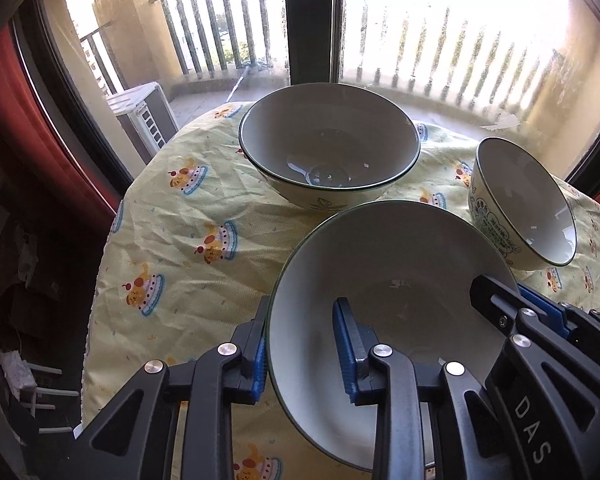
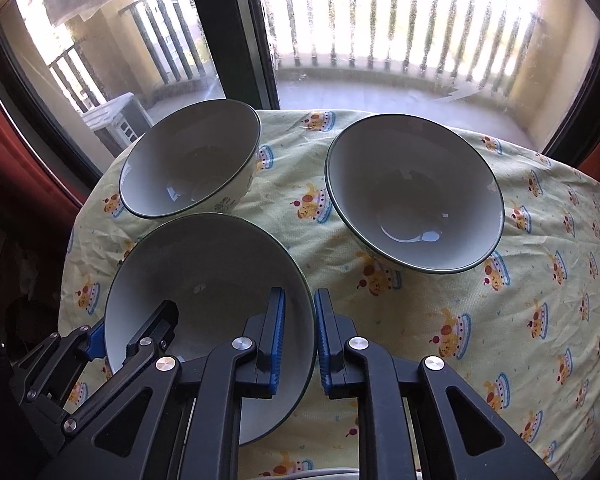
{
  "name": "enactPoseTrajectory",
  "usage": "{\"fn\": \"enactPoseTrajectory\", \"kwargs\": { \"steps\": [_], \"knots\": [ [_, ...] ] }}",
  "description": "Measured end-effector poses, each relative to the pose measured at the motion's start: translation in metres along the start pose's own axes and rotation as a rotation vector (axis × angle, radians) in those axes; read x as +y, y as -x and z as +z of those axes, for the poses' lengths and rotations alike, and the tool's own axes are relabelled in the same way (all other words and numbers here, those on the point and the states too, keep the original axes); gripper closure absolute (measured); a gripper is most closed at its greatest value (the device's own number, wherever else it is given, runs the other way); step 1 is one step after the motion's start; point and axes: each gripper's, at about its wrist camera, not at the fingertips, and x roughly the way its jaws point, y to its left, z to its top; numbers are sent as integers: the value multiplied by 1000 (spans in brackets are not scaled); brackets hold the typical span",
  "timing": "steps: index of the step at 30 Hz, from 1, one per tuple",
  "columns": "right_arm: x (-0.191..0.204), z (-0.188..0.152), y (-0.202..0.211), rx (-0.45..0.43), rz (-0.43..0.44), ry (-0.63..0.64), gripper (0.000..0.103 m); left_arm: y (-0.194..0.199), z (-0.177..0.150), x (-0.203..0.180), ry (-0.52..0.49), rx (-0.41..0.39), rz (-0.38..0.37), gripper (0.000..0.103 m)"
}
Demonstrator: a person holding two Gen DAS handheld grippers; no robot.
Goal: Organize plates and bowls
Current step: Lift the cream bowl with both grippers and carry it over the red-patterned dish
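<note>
Three white bowls with dark green rims sit on a round table. The near bowl [image 1: 388, 280] [image 2: 208, 280] is held by both grippers. My left gripper [image 1: 304, 344] straddles its left rim, one blue pad outside, one inside, closed on the wall. My right gripper [image 2: 300, 336] straddles its right rim the same way; it shows at the right of the left wrist view [image 1: 516, 304]. A second bowl [image 1: 330, 140] [image 2: 192, 156] stands behind it. A third bowl [image 1: 528, 204] [image 2: 414, 192] stands to the right.
The table wears a yellow cloth [image 1: 188, 248] [image 2: 540, 280] with cartoon prints; its edge drops off at left. A large window [image 2: 380, 32] with a dark frame stands right behind the table. Red curtain [image 1: 4, 128] hangs at left.
</note>
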Motion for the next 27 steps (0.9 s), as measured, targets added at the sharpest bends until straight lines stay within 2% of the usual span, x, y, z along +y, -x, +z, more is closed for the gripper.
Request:
{"fn": "enactPoseTrajectory", "kwargs": {
  "steps": [11,27],
  "knots": [
    [-27,-7,35,-36,-32,-24,85,30,-6,-30,-32,-34,-34,75],
    [-104,-31,99,-93,-18,-64,85,85,-29,-107,-88,-86,-23,75]
  ]
}}
